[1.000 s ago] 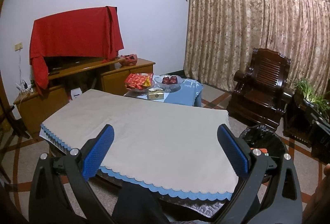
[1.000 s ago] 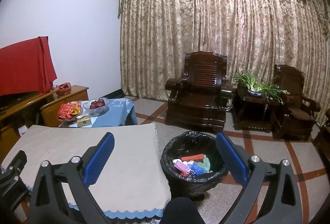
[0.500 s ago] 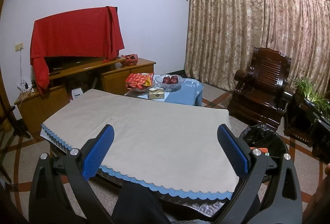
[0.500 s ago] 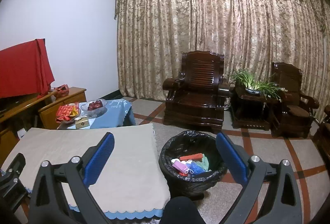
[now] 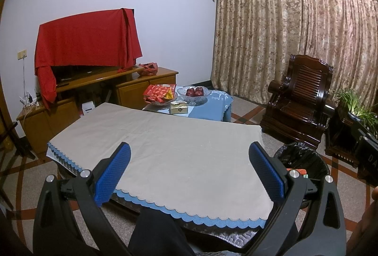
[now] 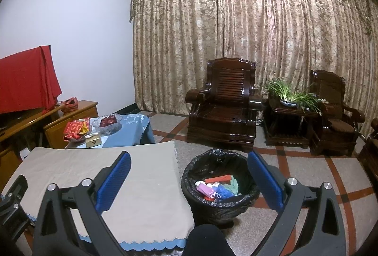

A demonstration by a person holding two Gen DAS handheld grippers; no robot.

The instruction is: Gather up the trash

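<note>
A round bin lined with a black bag (image 6: 218, 185) stands on the floor right of the low table; inside lie a red strip, pink, blue and green scraps (image 6: 217, 187). The bin's rim (image 5: 300, 159) shows at the right in the left wrist view. My right gripper (image 6: 189, 173) hangs open above the table's right edge and the bin, nothing between its fingers. My left gripper (image 5: 189, 168) is open over the beige tablecloth (image 5: 170, 142), also holding nothing. No loose items lie on the cloth.
A smaller blue-covered table (image 5: 208, 105) carries a bowl of red fruit (image 5: 194, 92), red snack packets (image 5: 160, 93) and a small gold box (image 5: 178, 109). A wooden cabinet with a red cloth (image 5: 87, 39) stands left. Dark wooden armchairs (image 6: 224, 102) and a plant stand (image 6: 288, 112) line the curtain.
Both views have tilted slightly upward and drifted a little; the right gripper has shifted a bit toward the bin. Both grippers stay open and nothing was picked up.
</note>
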